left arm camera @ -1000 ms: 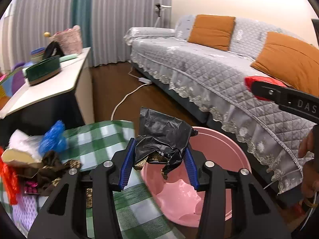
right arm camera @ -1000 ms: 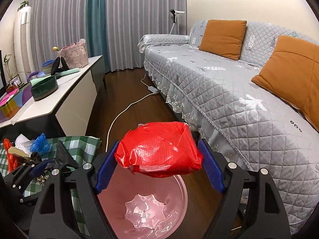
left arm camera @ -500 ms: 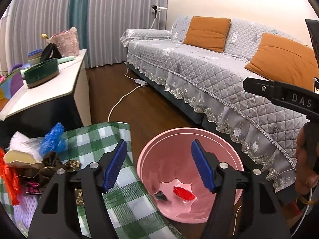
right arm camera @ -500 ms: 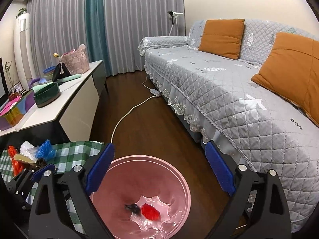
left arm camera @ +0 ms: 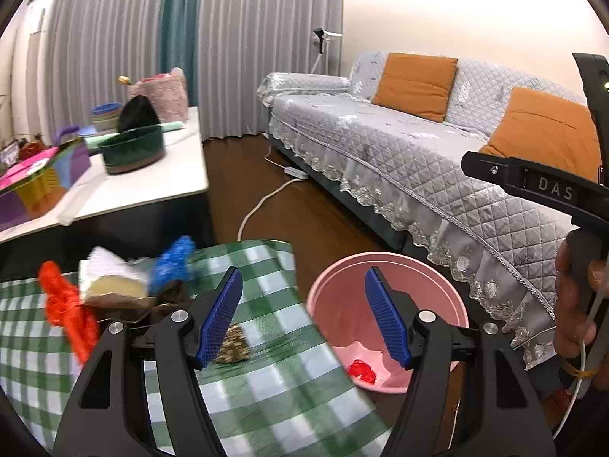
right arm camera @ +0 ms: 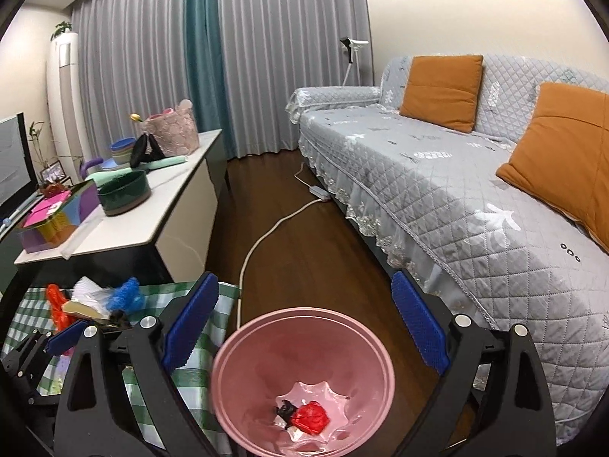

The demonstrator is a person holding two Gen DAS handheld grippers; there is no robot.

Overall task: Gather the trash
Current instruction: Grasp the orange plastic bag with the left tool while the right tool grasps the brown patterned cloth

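A pink bin (right arm camera: pixel 304 373) stands on the floor by the green checked cloth (left arm camera: pixel 274 381). In it lie a red wrapper (right arm camera: pixel 312 417) and a black scrap (right arm camera: pixel 285 409); the red wrapper also shows in the left wrist view (left arm camera: pixel 361 370). My right gripper (right arm camera: pixel 304 323) is open and empty above the bin. My left gripper (left arm camera: pixel 302 320) is open and empty over the cloth's edge beside the bin (left arm camera: pixel 388 297). On the cloth lie a small brown patterned wrapper (left arm camera: pixel 232 346), a blue bag (left arm camera: pixel 173 262), red netting (left arm camera: pixel 64 312) and white and tan scraps (left arm camera: pixel 110 285).
A grey quilted sofa (right arm camera: pixel 456 190) with orange cushions (right arm camera: pixel 441 87) runs along the right. A white cabinet (right arm camera: pixel 125 209) at left carries a green bowl (right arm camera: pixel 123 192) and boxes. A white cable (right arm camera: pixel 274 228) lies on the wooden floor.
Both grippers opened and dropped the black bag and the red wrapper into the pink bin. The left gripper then swung left toward the cloth; the right one rose slightly.
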